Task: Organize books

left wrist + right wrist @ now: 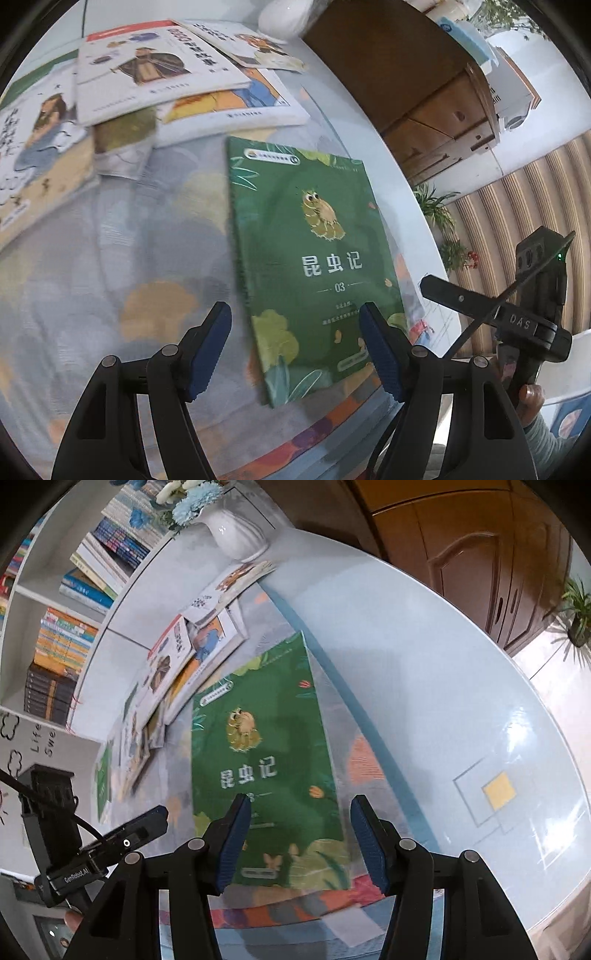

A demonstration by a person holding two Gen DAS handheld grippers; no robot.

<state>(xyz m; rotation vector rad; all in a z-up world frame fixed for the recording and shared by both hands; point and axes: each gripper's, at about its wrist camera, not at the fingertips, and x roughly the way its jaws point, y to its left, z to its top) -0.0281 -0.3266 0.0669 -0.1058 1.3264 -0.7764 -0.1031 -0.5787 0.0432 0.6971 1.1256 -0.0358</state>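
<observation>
Green book (314, 266) lying flat on the table (424, 664); left claw (295, 350) and right claw (297, 843) both spread wide, grasping nothing, above its near end.

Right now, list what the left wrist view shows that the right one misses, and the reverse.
Left only: cardboard boxes beside the table and the right gripper from outside. Right only: a bookshelf, a white vase of flowers and a wooden cabinet. Both: the green book lying flat on the table, the scattered books behind it, and open jaws.
</observation>
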